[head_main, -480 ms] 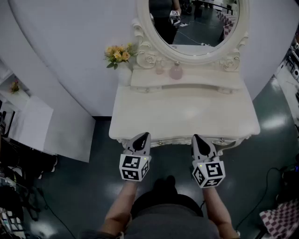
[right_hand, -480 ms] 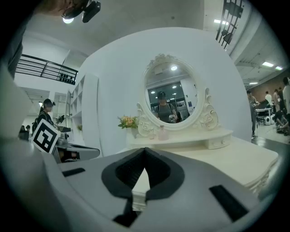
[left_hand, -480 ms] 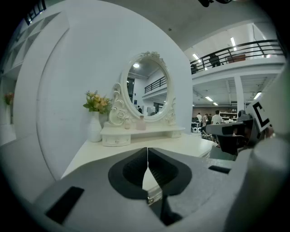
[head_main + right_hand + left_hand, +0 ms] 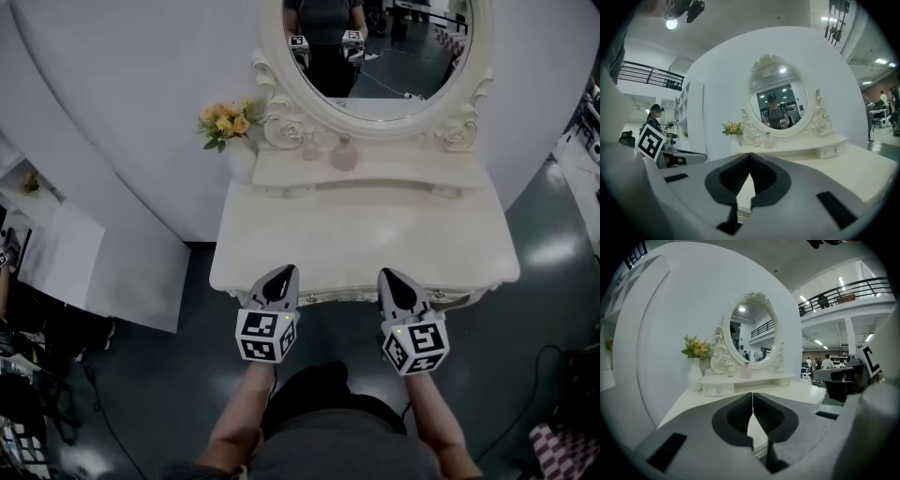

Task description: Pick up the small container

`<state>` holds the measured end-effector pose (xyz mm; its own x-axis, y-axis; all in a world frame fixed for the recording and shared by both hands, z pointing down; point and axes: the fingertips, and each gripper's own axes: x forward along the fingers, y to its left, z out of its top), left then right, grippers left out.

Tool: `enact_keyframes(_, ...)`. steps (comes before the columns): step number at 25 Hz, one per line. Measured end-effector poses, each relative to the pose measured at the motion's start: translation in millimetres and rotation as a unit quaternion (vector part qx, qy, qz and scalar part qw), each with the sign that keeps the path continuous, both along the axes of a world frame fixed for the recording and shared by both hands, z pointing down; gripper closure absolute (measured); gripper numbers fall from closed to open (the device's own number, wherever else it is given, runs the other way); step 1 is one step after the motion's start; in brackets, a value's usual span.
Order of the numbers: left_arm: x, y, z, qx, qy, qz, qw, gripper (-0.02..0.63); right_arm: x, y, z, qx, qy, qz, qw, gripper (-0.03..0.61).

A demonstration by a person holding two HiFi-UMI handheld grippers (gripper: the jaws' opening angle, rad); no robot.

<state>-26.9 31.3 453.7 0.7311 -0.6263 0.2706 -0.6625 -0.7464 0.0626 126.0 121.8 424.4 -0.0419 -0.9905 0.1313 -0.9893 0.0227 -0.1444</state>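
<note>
Two small containers stand on the raised shelf under the oval mirror (image 4: 375,47): a pink bottle (image 4: 344,155) (image 4: 746,371) (image 4: 768,140) and a smaller pale jar (image 4: 311,147) (image 4: 731,371) (image 4: 757,140) to its left. My left gripper (image 4: 282,275) (image 4: 752,395) hovers at the front edge of the cream dressing table (image 4: 366,234), shut with nothing in it. My right gripper (image 4: 391,277) (image 4: 750,155) hangs beside it at the same edge, also shut and empty. Both are far short of the shelf.
A white vase with yellow flowers (image 4: 228,127) stands at the shelf's left end. The shelf has small drawers (image 4: 717,390). A curved white wall backs the table. A white cabinet (image 4: 66,253) is at the left, cables (image 4: 553,366) on the dark floor at the right.
The table and mirror have shifted slightly left and down in the head view, and the mirror now shows both grippers' reflection. The grippers stay at the front edge, still shut.
</note>
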Motion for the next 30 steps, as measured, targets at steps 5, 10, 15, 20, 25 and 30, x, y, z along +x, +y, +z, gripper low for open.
enact_keyframes(5, 7.7, -8.5, -3.1, 0.002, 0.001, -0.004, 1.0000, 0.606, 6.4, -16.0, -6.2, 0.012, -0.004, -0.013, 1.000, 0.575)
enact_keyframes(10, 11.7, -30.5, -2.6, 0.002, -0.006, -0.005, 1.0000, 0.606, 12.9, -44.1, -8.3, 0.016, -0.015, -0.015, 1.000, 0.575)
enact_keyframes(15, 14.0, -66.8, -4.8, 0.005, -0.002, -0.006, 1.0000, 0.605, 15.8, -81.0, -11.3, 0.020, -0.018, -0.014, 1.000, 0.532)
enact_keyframes(20, 22.8, -104.9, 2.4, -0.005, -0.002, 0.003, 1.0000, 0.604, 23.7, -127.7, -15.3, 0.023, -0.018, -0.009, 1.000, 0.492)
enact_keyframes(25, 31.4, -143.5, 12.3, -0.016, -0.007, 0.018, 0.9997, 0.604, 29.8, -173.7, -11.6, 0.009, -0.016, -0.002, 1.000, 0.457)
enact_keyframes(30, 38.3, -175.6, 16.8, -0.032, 0.001, 0.033, 0.9989, 0.604, 38.1, -214.6, -6.4, -0.011, -0.008, 0.010, 1.000, 0.431)
